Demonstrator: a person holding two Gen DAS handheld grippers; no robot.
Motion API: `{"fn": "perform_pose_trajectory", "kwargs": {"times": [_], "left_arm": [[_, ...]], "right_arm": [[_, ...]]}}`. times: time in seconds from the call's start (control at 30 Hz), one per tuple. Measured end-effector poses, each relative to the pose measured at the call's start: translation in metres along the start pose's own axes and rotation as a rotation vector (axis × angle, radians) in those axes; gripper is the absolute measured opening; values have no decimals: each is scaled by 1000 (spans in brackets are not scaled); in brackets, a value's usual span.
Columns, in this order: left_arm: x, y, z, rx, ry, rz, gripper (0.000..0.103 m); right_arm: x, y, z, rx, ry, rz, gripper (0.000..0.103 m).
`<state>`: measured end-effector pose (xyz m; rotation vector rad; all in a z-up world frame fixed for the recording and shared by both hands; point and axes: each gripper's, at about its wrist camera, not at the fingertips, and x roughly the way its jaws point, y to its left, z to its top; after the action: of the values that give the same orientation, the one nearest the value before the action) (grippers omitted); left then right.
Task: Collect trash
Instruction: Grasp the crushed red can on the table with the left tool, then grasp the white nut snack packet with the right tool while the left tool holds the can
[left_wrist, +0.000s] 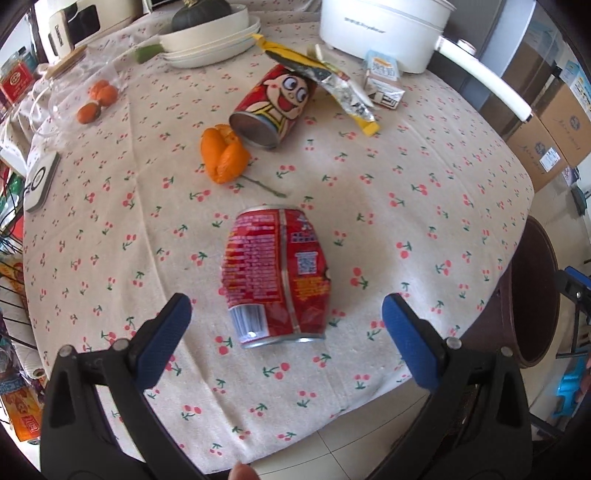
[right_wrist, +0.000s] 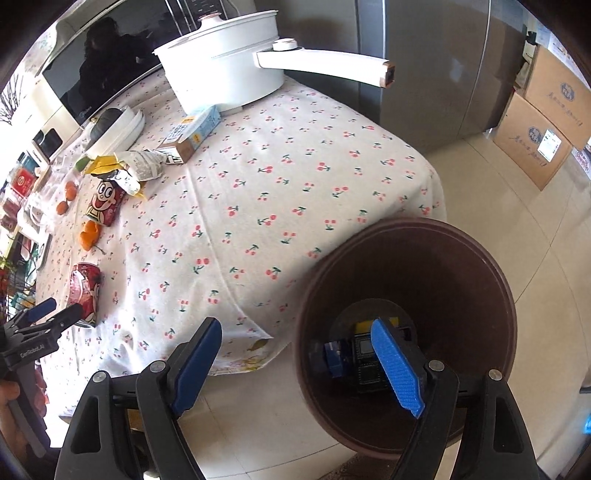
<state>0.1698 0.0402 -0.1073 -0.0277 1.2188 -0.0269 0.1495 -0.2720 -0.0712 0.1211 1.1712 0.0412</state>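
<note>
While the dented red can (left_wrist: 277, 277) lies on its side at the centre of the left wrist view, the left gripper (left_wrist: 284, 314) hangs wide apart and empty just short of it; it should probably straddle the can's flanks squarely before closing. Across in the right wrist view, the right gripper (right_wrist: 299, 365) is also spread wide, holding nothing, above the brown bin (right_wrist: 498, 295) at lower right, with the can at far left.
</note>
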Motion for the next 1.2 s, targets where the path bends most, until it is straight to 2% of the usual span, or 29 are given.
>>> {"fn": "perform_pose_trajectory", "kwargs": {"times": [0.13,0.2,0.27,0.33,0.47,0.73,0.8,0.97,1.2], "left_arm": [[15,9,7,-46,24,-22,102],[22,9,9,-46,39,-32,97],[27,8,10,-43,55,-38,76],[30,11,10,-50,71,-61,66],[21,25,12,-84,52,-84,66],[-24,76,18,-132,-70,-59,66],[-31,91,18,-153,-90,-55,66],[-34,121,19,-248,-97,-121,66],[-30,145,23,-308,-102,-137,66]], "right_arm": [[4,19,2,-24,5,7,85],[7,26,3,-34,7,4,85],[9,32,5,-41,8,-1,85],[11,37,7,-42,9,-2,85],[16,48,10,-38,13,0,85],[32,97,27,-93,7,7,85],[38,116,37,-127,-2,21,85],[56,161,72,-213,-29,27,85],[73,183,135,-93,-42,136,83]]}}
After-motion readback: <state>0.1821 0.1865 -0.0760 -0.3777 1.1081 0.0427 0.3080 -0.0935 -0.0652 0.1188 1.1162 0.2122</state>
